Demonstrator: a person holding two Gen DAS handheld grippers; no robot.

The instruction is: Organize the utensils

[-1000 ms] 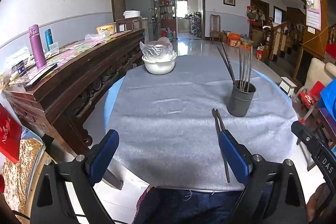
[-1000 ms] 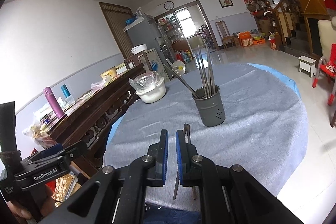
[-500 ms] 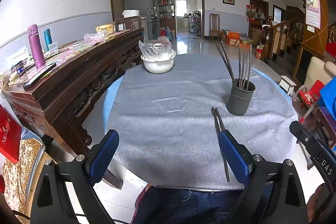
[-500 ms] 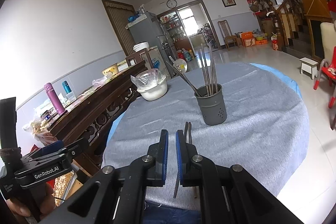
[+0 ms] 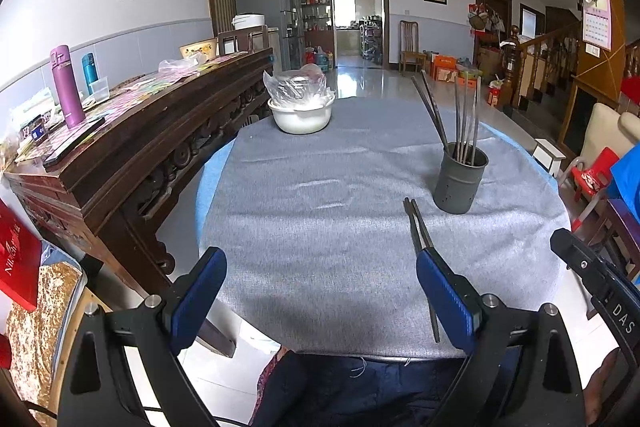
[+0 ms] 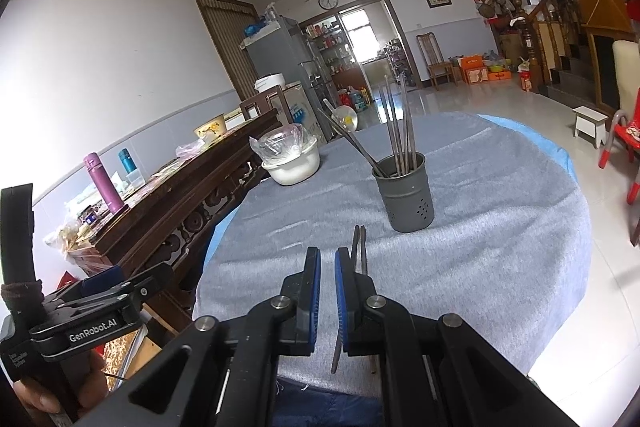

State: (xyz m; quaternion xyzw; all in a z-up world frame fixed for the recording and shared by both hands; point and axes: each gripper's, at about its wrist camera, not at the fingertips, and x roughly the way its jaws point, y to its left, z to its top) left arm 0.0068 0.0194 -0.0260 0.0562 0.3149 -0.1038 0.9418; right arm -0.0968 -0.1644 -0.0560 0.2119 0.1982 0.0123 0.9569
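Note:
A dark grey utensil holder point(image 5: 460, 179) point(image 6: 406, 195) stands on the round table's grey cloth point(image 5: 320, 195), with several metal chopsticks and a spoon upright in it. A loose pair of chopsticks point(image 5: 418, 227) point(image 6: 358, 247) lies flat on the cloth between the holder and the near edge. My left gripper point(image 5: 318, 259) hovers open over the near edge, its right finger above the pair's near part. My right gripper point(image 6: 327, 255) is shut with nothing between its blue pads. It hangs just left of and above the loose pair.
A white bowl point(image 5: 302, 113) covered with a plastic bag sits at the far left of the table. A dark wooden sideboard point(image 5: 140, 131) with a purple bottle point(image 5: 66, 87) runs along the left. Chairs and a small stool stand on the right.

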